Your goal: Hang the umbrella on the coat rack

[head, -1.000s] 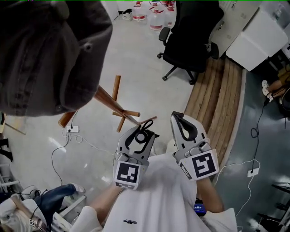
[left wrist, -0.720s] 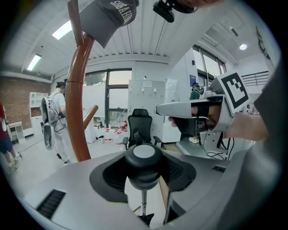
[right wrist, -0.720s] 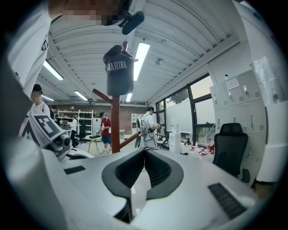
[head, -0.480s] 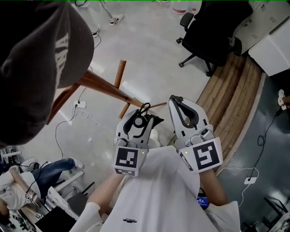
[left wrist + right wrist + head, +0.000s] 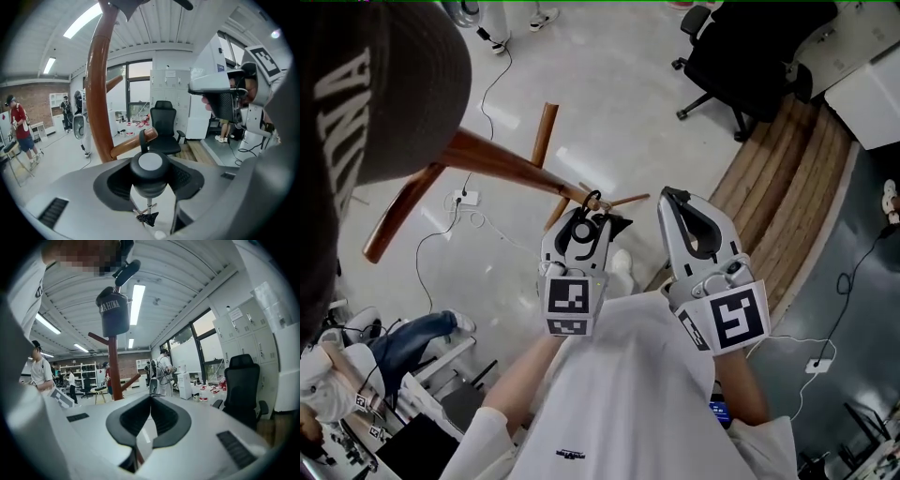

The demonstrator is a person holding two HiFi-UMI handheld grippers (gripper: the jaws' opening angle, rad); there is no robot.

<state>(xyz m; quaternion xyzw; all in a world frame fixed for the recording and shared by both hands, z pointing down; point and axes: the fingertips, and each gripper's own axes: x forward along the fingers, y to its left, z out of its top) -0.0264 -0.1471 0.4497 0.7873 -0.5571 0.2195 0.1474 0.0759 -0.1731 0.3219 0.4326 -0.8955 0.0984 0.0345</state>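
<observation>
Our left tool [image 5: 150, 159] is clenched on the umbrella [image 5: 581, 239] at its round handle [image 5: 150, 174]. The 2 jaws press the knob's sides, so its flat end faces back along the tool. We grip it there, and not by the strap [image 5: 141, 138], because that leaves the loop free to stand up ahead of the jaws.

The loop reaches a short wooden peg [image 5: 125, 147] that slants up from the coat rack [image 5: 99, 84], and it crosses the peg close to its tip. From the left gripper view we judge that it is round the peg, though we cannot tell whether it has dropped fully on. The rest of the umbrella lies under the tool, mostly hidden. The tool points somewhat downward, which suits letting the loop settle toward the peg's root, where the upward slant should keep it from slipping off.

Our right tool [image 5: 150, 399] is closed on nothing and waits beside the left one, apart from the rack, since 1 tool is enough here. A cap [image 5: 115, 312] sits on top of the rack, so a side peg is the free place.
</observation>
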